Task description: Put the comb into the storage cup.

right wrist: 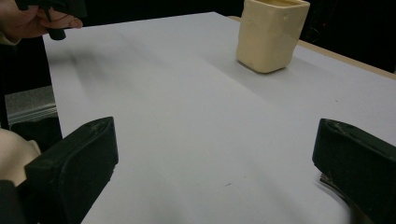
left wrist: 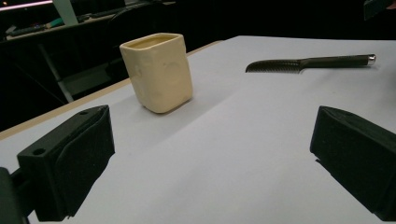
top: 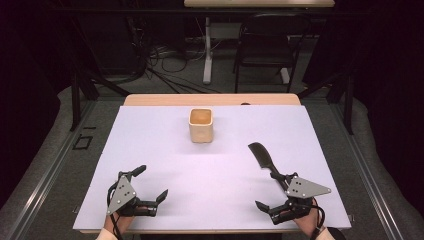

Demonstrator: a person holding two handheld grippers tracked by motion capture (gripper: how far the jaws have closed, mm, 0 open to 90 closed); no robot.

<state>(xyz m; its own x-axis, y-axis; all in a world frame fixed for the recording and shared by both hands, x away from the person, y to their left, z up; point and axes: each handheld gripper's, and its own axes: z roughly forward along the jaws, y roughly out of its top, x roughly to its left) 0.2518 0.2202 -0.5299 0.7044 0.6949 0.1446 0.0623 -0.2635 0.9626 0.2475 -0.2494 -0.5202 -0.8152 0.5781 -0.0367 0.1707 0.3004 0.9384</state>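
A cream square cup (top: 201, 125) stands upright on the pale sheet (top: 165, 145), toward the far middle. A black knife (top: 262, 159) lies flat to its right, blade away from me, its handle running toward my right gripper (top: 267, 190). That gripper rests near the front right edge, open and holding nothing; its far jaw sits close by the handle's end. My left gripper (top: 153, 181) rests at the front left, open and empty. Its own view shows the cup (left wrist: 159, 70) and knife (left wrist: 308, 63) beyond wide jaws. From the right gripper (right wrist: 210, 168), the cup (right wrist: 271, 35) is far right.
The wooden table edge (top: 210, 99) shows past the sheet's far side. Behind the table are a black chair (top: 267, 42), a white desk leg (top: 207, 50) and floor cables. A hand (right wrist: 32, 21) holding the other gripper appears at the top left of the right gripper view.
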